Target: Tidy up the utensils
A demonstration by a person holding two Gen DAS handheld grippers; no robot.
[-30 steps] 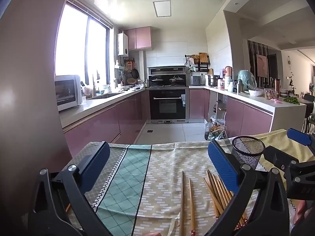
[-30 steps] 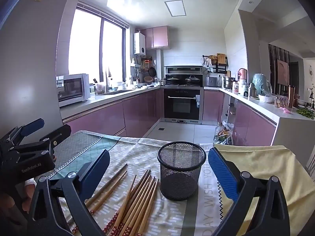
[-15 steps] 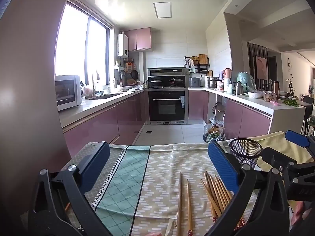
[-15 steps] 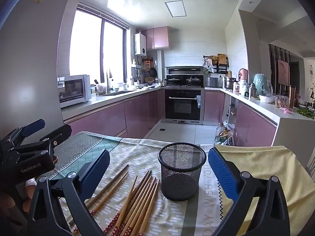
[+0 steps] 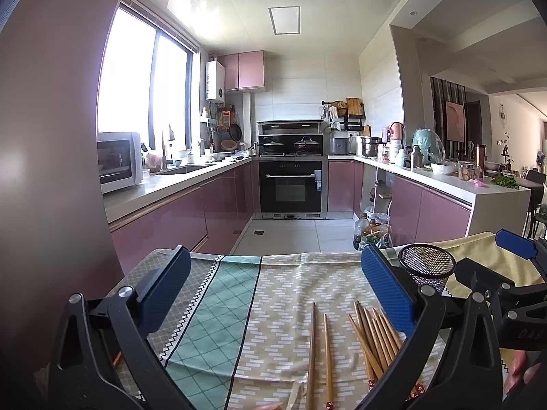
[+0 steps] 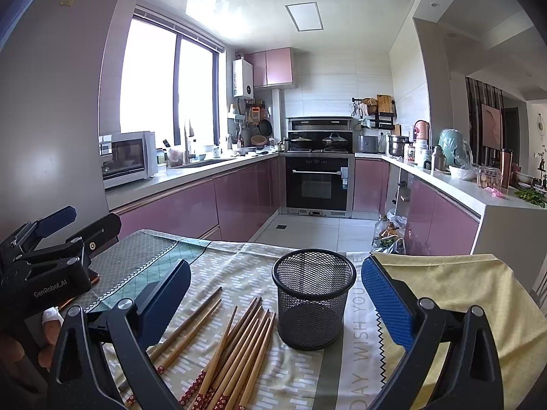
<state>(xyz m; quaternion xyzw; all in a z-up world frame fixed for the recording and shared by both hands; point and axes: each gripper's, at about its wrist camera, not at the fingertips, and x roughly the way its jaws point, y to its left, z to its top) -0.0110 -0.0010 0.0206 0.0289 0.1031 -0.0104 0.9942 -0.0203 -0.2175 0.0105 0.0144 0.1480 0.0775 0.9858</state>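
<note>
Both tools hang spread wide and empty above the patterned cloth on the tabletop (image 6: 239, 266): the left tool (image 5: 273, 287) over two loose wooden chopsticks (image 5: 319, 352), the right tool (image 6: 277, 294) facing the upright black wire-mesh cylindrical holder (image 6: 312, 300), with the chopstick bundle (image 6: 236, 352) just left of it.

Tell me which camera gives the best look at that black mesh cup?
The right wrist view: the black mesh cup stands whole and upright between the open jaws, empty as far as its rim shows, beside the chopsticks. In the left wrist view the cup is small at the right, its lower part hidden by gripper parts.
</note>
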